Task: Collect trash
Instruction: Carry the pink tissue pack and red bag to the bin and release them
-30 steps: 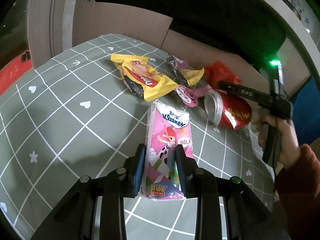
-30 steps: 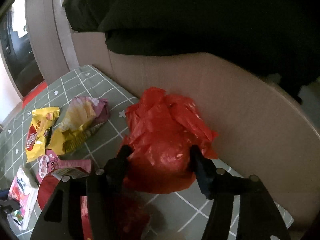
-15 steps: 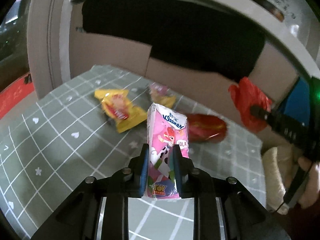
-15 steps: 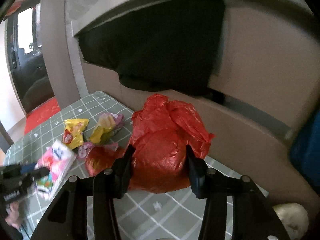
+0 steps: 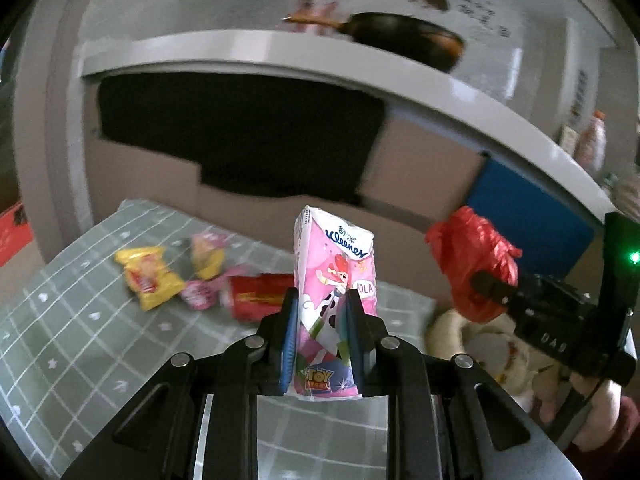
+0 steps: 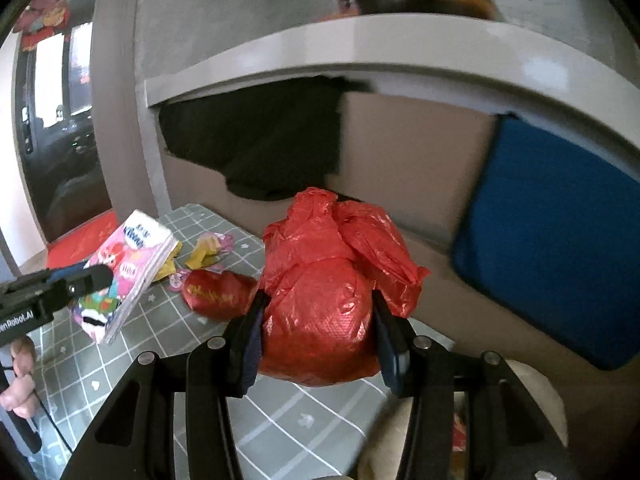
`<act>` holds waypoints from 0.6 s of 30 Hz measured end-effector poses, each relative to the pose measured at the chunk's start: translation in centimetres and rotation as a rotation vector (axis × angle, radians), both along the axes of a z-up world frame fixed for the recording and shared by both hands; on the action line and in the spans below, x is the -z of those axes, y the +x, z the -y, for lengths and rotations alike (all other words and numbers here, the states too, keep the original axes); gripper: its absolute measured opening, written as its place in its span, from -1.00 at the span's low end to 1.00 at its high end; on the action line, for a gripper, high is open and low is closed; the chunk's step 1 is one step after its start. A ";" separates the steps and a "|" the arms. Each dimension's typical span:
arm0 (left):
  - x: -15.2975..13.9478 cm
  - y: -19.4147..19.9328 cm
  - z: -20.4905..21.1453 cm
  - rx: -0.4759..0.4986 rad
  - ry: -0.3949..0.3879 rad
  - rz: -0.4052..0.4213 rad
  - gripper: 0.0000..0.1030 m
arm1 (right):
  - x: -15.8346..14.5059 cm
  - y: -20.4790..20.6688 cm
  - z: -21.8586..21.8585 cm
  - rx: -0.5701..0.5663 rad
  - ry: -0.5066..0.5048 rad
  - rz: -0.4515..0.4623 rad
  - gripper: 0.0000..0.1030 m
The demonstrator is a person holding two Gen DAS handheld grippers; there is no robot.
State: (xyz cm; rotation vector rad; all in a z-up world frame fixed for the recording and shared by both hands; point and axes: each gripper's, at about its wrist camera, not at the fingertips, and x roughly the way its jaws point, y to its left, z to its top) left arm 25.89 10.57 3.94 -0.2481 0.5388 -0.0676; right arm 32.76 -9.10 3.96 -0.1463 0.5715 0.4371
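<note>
My left gripper [image 5: 319, 312] is shut on a pink Kleenex tissue pack [image 5: 334, 264] and holds it upright, lifted off the grey checked tablecloth [image 5: 80, 340]. A crumpled red plastic bag [image 6: 324, 300] bulges between the pads of my right gripper [image 6: 318, 328], which is shut on it in the air. The left wrist view catches that same red bag [image 5: 472, 264] at the right, and the right wrist view has the tissue pack [image 6: 128, 268] at the left. On the cloth lie a crushed red can [image 5: 260, 296], a yellow snack wrapper [image 5: 148, 276] and smaller wrappers [image 5: 204, 260].
Cardboard [image 5: 420, 176] and a dark cloth [image 5: 240, 132] stand behind the table under a white shelf [image 5: 280, 52] with a pan [image 5: 404, 36]. A blue panel [image 6: 560, 240] is at the right. A cream bin with a rim [image 5: 448, 328] sits beside the table's right edge.
Both grippers closed on their loads and lifted them off the cloth: the tissue pack now stands upright in the air, and the red bag has risen and moved right.
</note>
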 end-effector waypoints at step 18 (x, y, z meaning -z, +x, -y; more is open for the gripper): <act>1.6 3.3 18.7 0.282 0.057 -0.022 -0.55 | 0.3 -4.9 17.1 0.254 0.092 -0.006 -0.12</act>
